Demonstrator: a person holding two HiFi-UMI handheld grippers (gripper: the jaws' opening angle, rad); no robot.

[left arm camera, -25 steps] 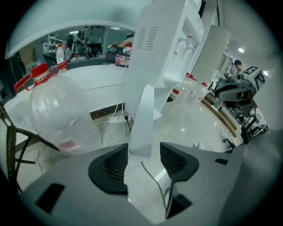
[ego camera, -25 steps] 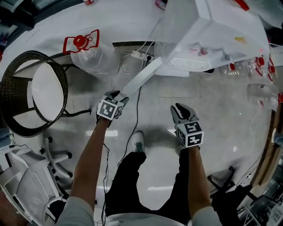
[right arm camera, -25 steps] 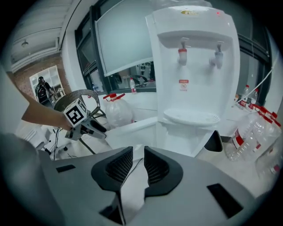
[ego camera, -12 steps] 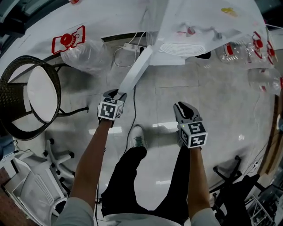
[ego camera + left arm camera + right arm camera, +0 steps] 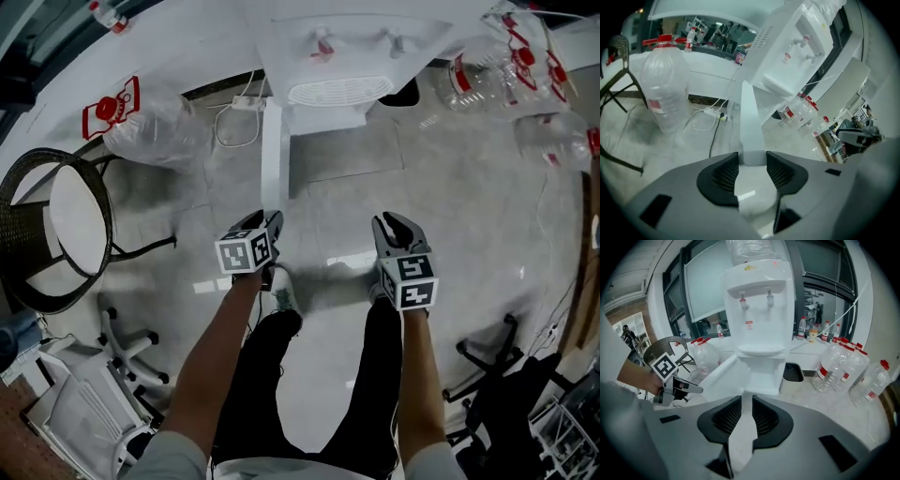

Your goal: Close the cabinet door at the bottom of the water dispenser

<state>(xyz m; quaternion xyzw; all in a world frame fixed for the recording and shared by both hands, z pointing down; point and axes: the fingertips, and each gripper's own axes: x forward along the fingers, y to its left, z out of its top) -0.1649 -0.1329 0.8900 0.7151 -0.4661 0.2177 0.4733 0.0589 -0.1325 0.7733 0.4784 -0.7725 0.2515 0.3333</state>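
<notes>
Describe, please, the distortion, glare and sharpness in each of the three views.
Head view: strong fisheye curve, with bright glare patches on the floor. Left gripper view: round black vignette, with the cabinet door clear in the middle. Right gripper view: the window frames bend outward, while the water dispenser is evenly lit and sharp.

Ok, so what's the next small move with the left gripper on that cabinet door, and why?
Probably swing the left gripper across toward the water dispenser. Its jaws have just been closing on the free edge of the cabinet door, which stands wide open.
</notes>
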